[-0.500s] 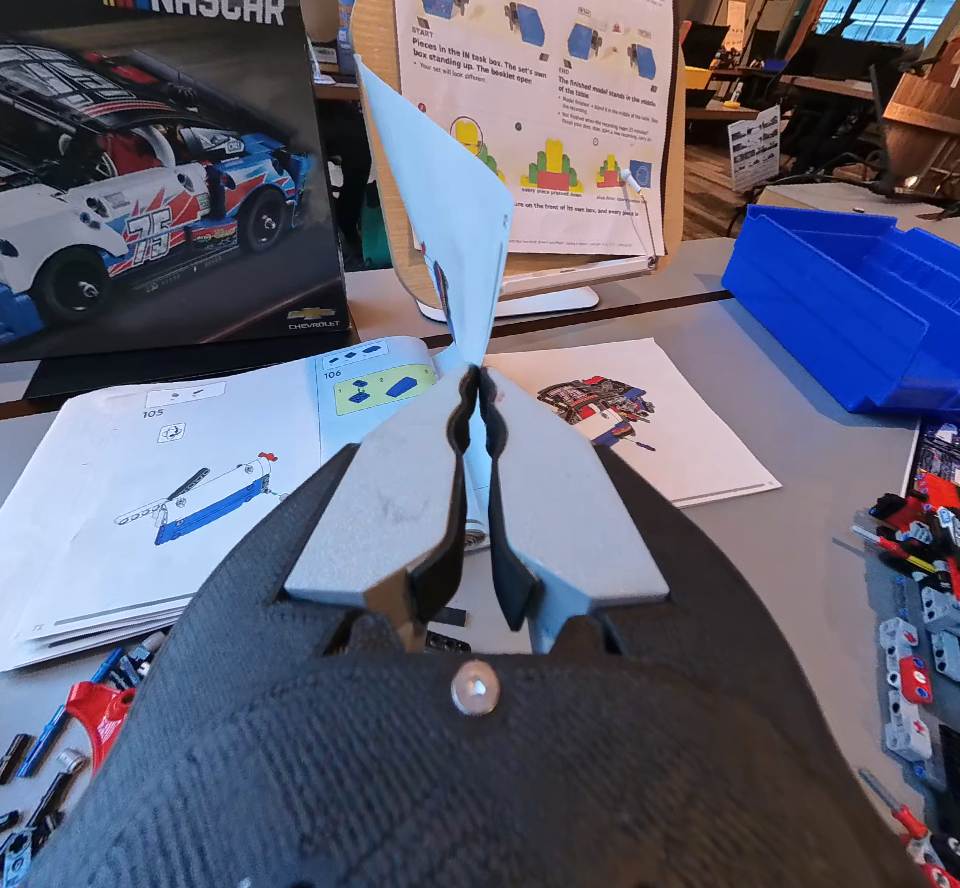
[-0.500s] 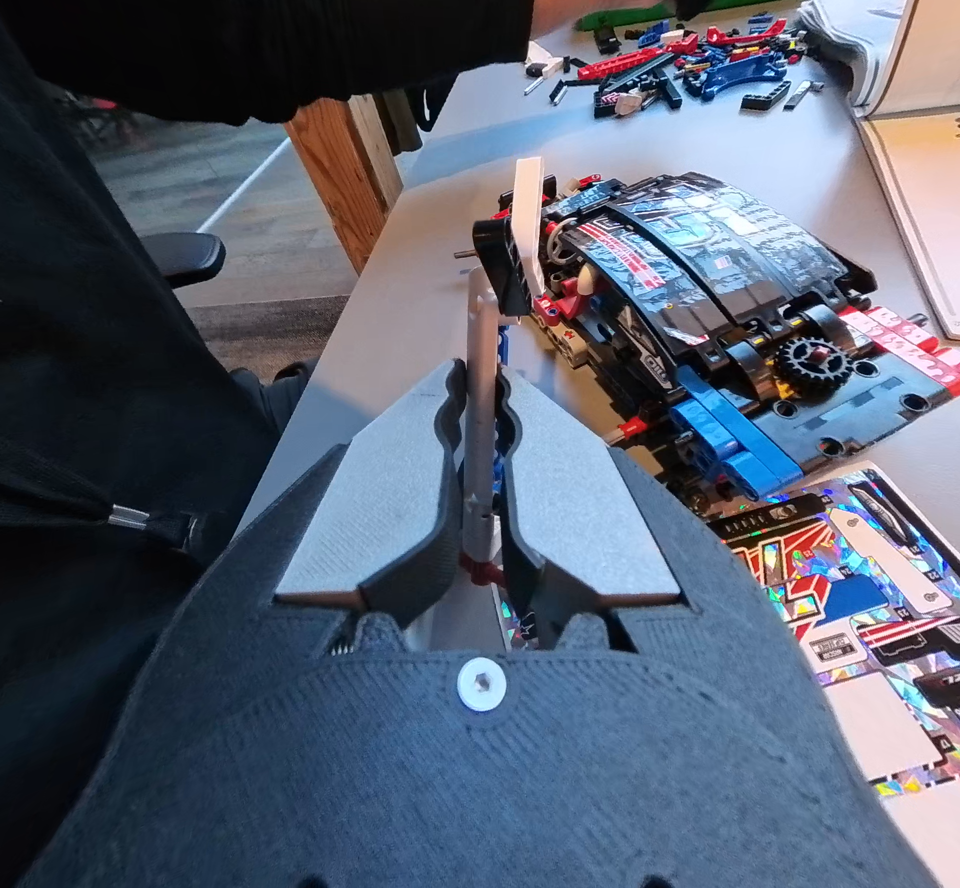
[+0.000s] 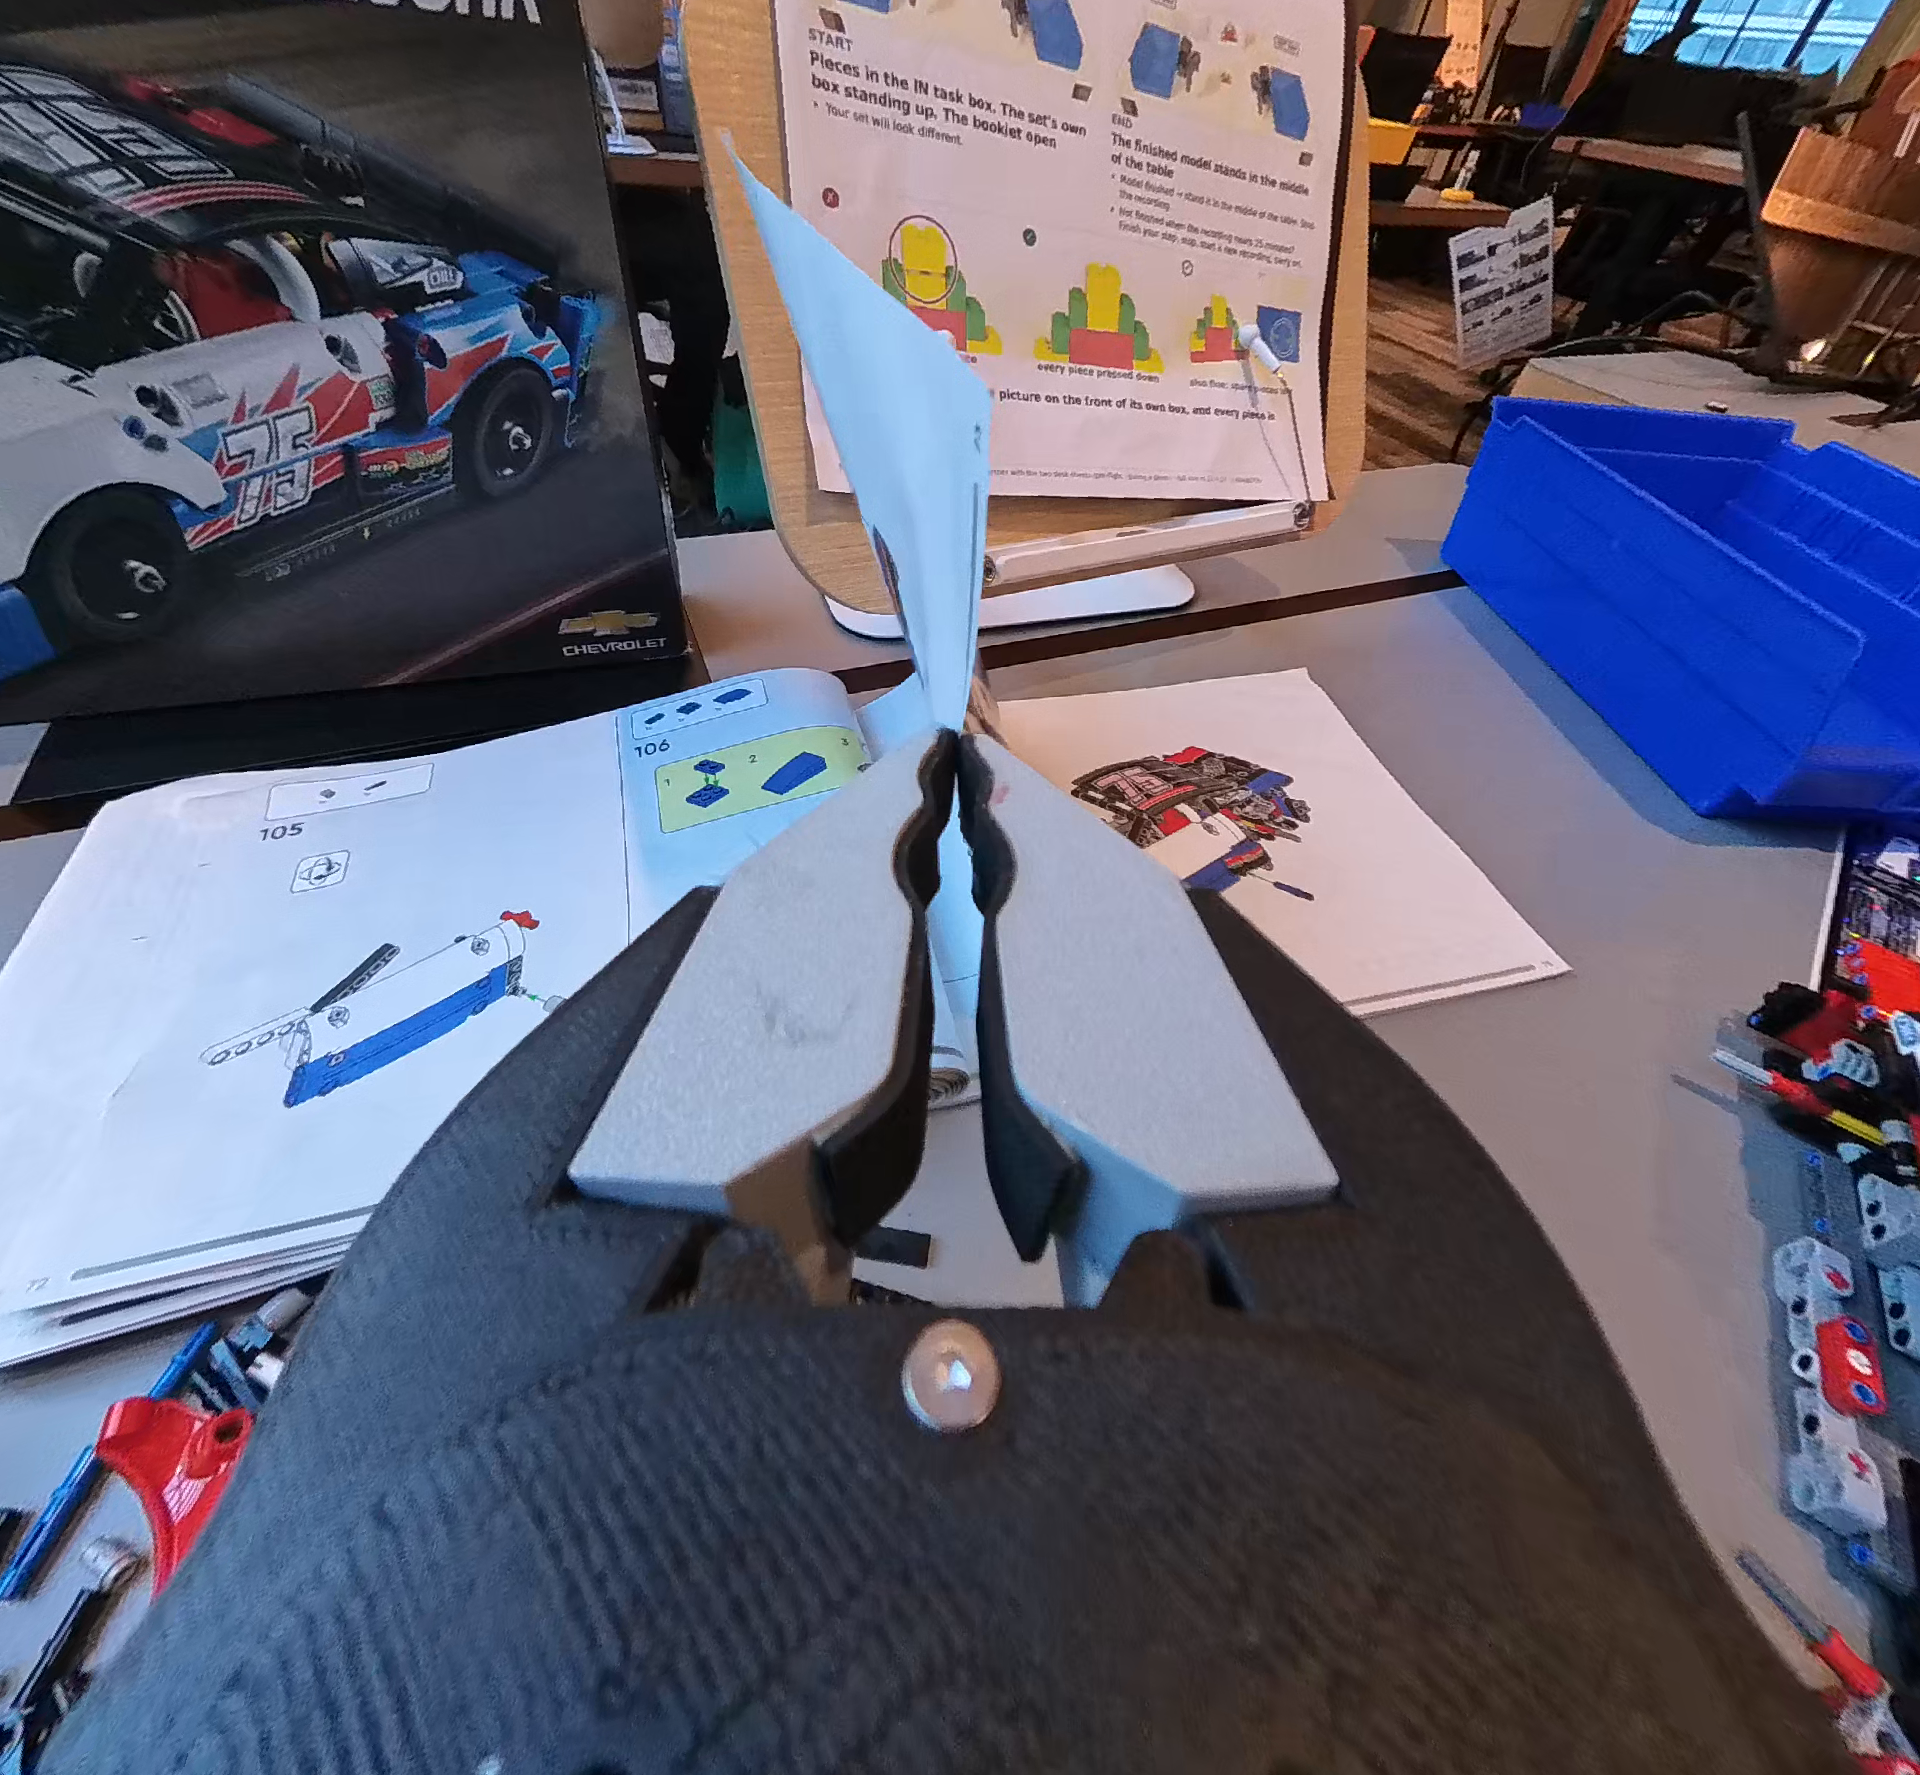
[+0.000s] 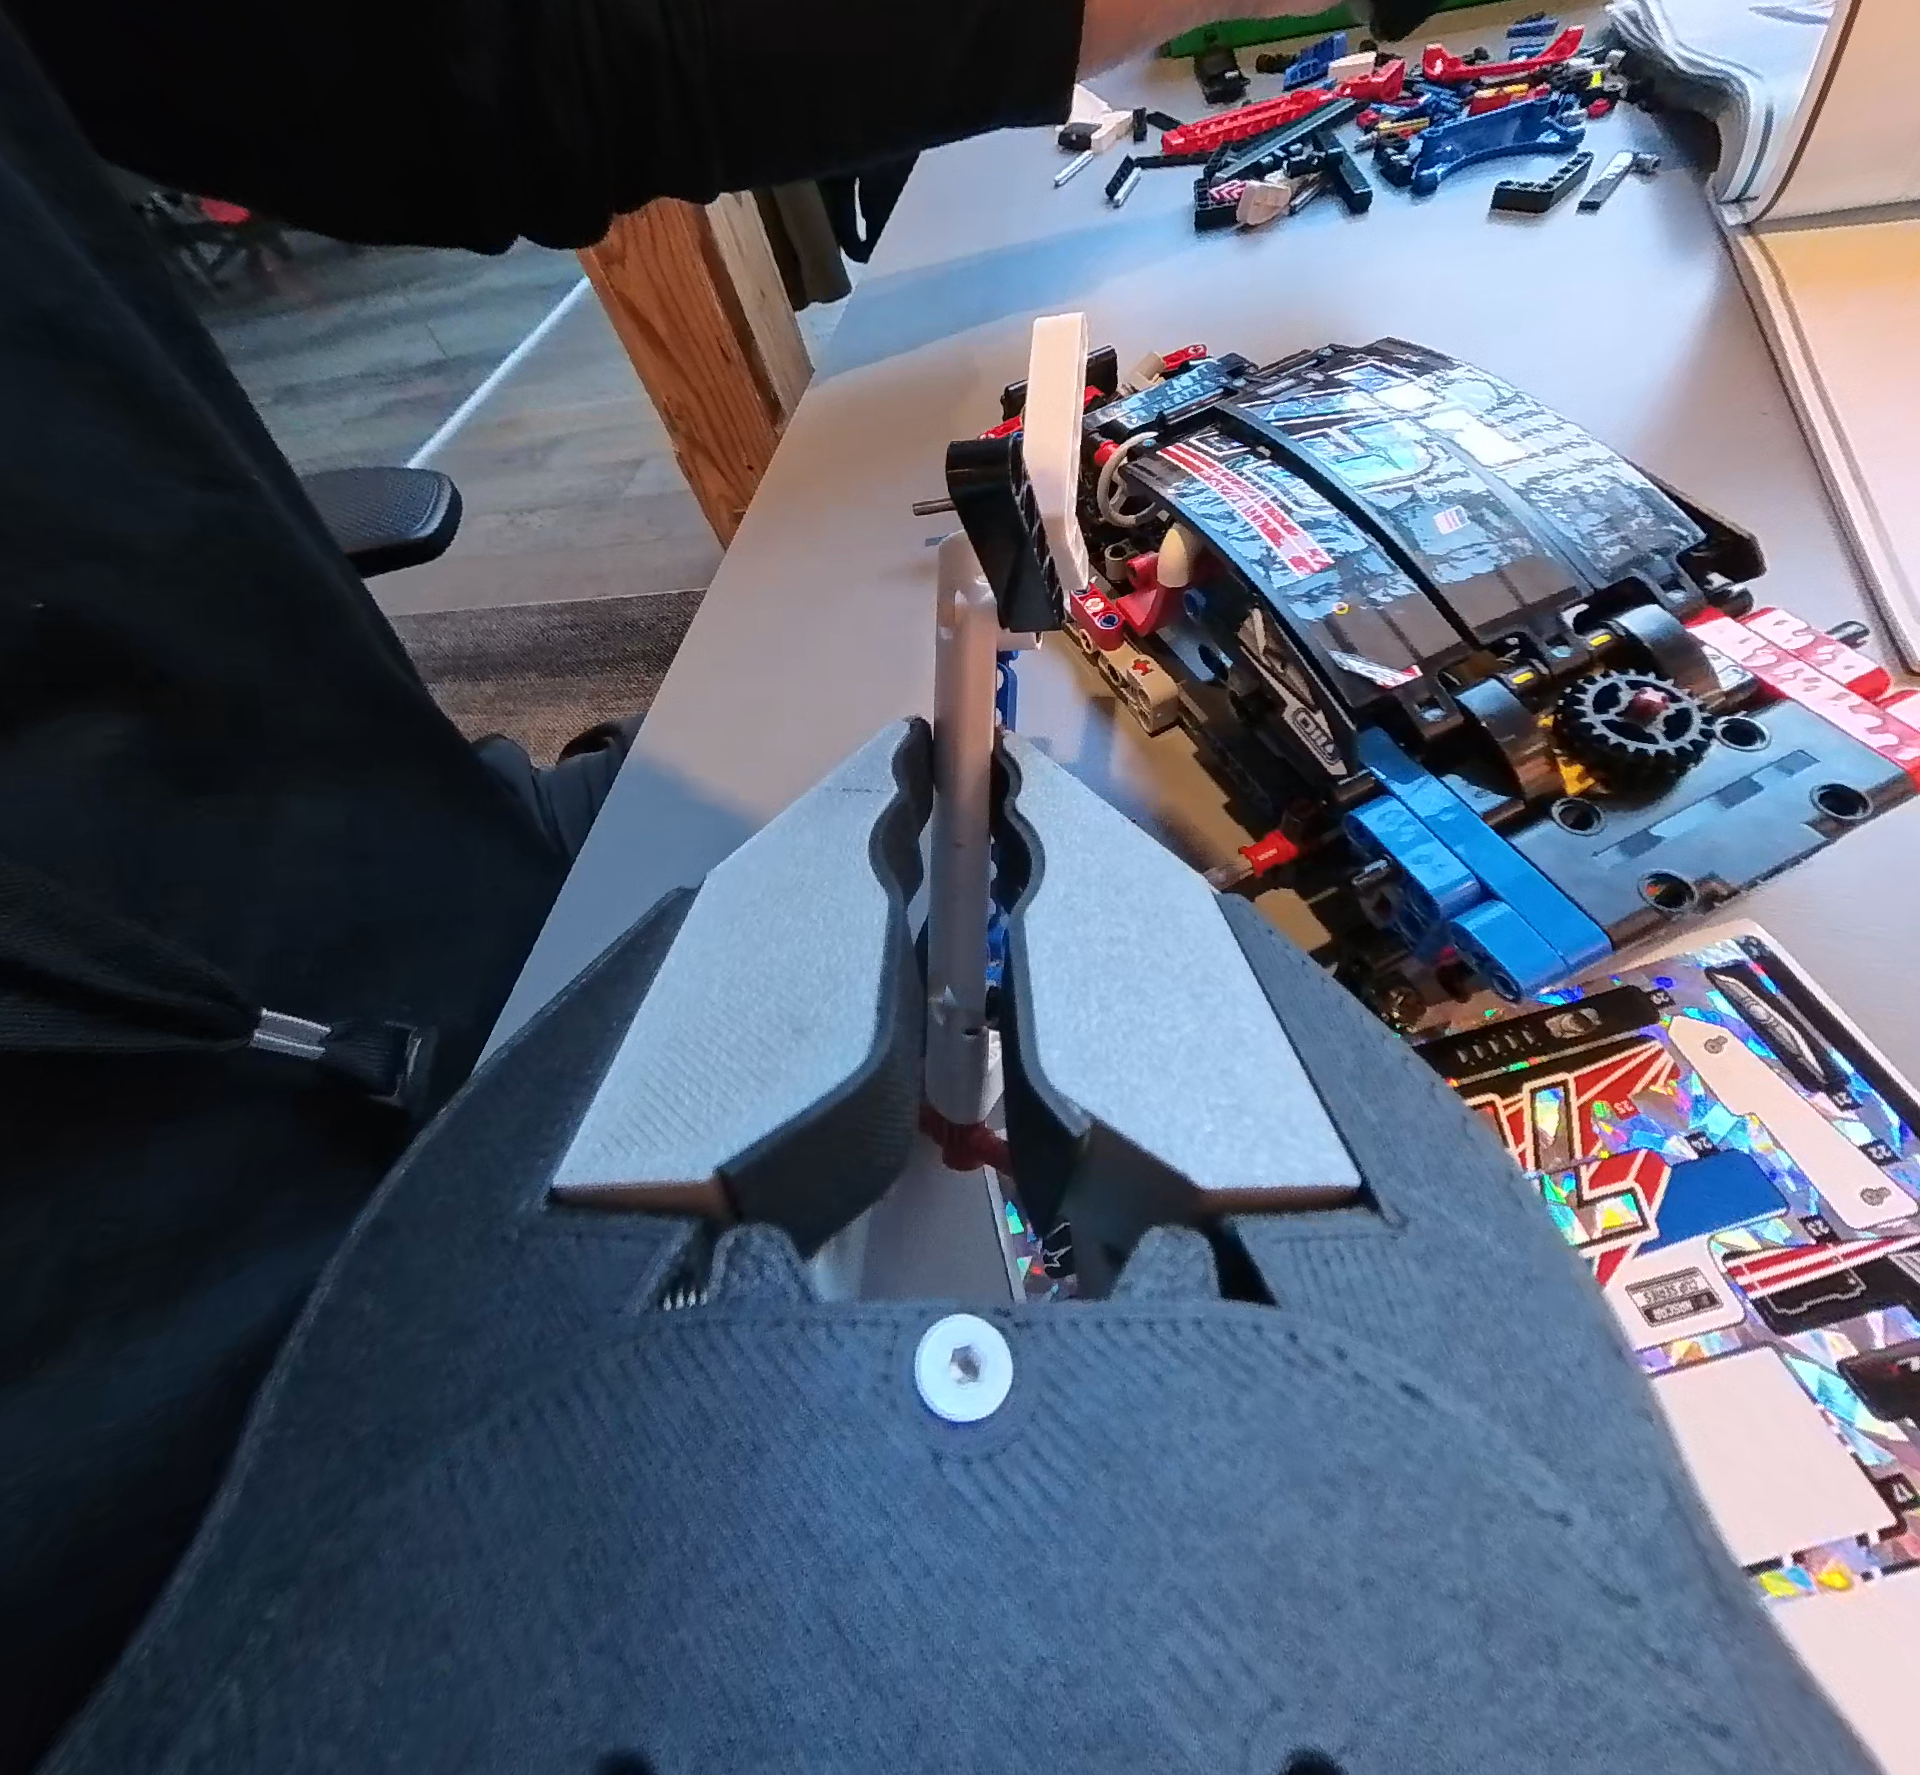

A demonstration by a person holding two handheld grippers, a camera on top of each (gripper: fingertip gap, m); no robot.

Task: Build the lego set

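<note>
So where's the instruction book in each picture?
Left wrist view: the instruction book lies open on the table, left of the middle. The left gripper pinches one page upright.
Right wrist view: far off in the top right corner, only the stacked page edges show.
Shared landmark: the pile of loose pieces beside the book, bottom left in the left view and top middle in the right view.

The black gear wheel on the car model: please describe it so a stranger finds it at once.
Start at the half-built black, blue and red toy car lying on the grey table. Near its flat dark end sits the black toothed gear wheel, the only round toothed part, with a dark red centre.
</note>
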